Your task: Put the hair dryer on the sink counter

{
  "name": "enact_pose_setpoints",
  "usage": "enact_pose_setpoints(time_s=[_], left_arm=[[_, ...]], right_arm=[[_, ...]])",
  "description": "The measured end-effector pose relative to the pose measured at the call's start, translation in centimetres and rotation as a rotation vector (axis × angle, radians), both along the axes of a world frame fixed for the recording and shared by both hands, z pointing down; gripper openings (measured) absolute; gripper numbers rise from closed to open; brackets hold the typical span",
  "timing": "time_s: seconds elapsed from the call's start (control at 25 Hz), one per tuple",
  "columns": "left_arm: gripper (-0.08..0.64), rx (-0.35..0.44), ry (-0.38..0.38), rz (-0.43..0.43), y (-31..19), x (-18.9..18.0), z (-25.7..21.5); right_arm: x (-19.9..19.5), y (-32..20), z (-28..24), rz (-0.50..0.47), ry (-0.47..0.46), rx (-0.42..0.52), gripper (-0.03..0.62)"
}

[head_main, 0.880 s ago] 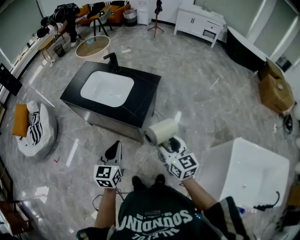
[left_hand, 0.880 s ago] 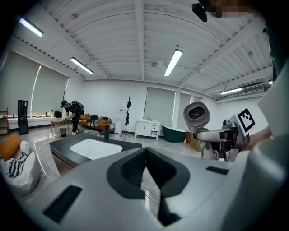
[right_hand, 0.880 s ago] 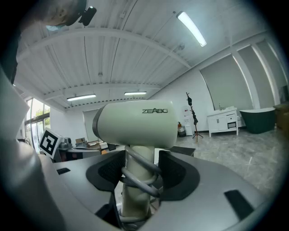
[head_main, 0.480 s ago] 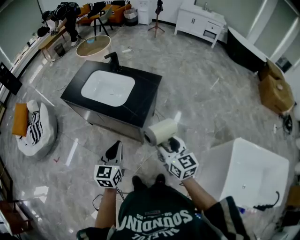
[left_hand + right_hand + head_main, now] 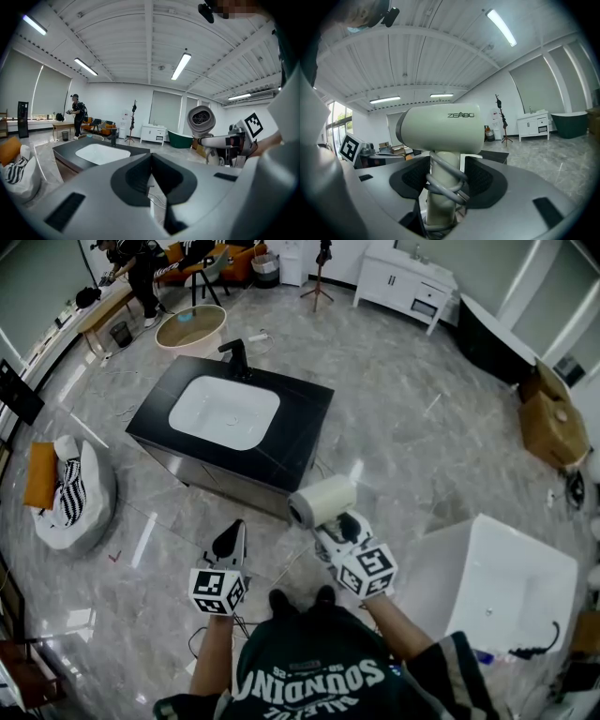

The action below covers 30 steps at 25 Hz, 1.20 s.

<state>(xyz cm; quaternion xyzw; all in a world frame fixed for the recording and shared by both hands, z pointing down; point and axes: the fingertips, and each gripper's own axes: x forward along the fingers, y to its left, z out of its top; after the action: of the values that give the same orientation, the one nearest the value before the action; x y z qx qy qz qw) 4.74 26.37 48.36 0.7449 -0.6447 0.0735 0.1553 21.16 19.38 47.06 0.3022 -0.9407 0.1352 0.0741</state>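
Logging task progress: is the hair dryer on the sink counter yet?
No: the right gripper holds the hair dryer short of the sink counter.

Head view: the sink counter point(image 5: 300, 430) now sits slightly further right and a little larger in frame, drawn nearer to the hair dryer point(image 5: 323, 501). The round tub point(image 5: 190, 326) behind it shifts upward. The bystander point(image 5: 141, 261) slides to the top edge, now partly cut off.

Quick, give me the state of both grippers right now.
Left gripper: jaws shut, empty.
Right gripper: jaws shut on the handle of the pale cream plastic hair dryer.
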Motion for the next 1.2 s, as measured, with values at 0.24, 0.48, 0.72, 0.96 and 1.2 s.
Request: enact_pose_setpoints(time_s=[0.24, 0.48, 0.72, 0.96, 1.2], left_arm=[[0.002, -0.005, 0.000, 0.015, 1.0, -3.2, 0.4], [0.001, -0.017, -0.001, 0.026, 2.1, -5.9, 1.0], [0.001, -0.021, 0.007, 0.040, 1.8, -7.3, 1.5], [0.000, -0.024, -0.003, 0.054, 0.4, -8.2, 2.0], [0.001, -0.037, -0.019, 0.072, -2.4, -10.4, 2.7]], right_arm=[[-2.8, 1.3, 0.6, 0.006, 0.006, -0.006, 0.229], [-5.2, 2.4, 1.0, 0.036, -0.006, -0.014, 0.229], [-7.1, 2.5, 1.2, 0.029, -0.009, -0.013, 0.229], [-8.1, 1.1, 2.3, 0.038, -0.013, -0.028, 0.229], [-10.2, -1.4, 3.5, 0.041, -0.028, -0.031, 0.229]])
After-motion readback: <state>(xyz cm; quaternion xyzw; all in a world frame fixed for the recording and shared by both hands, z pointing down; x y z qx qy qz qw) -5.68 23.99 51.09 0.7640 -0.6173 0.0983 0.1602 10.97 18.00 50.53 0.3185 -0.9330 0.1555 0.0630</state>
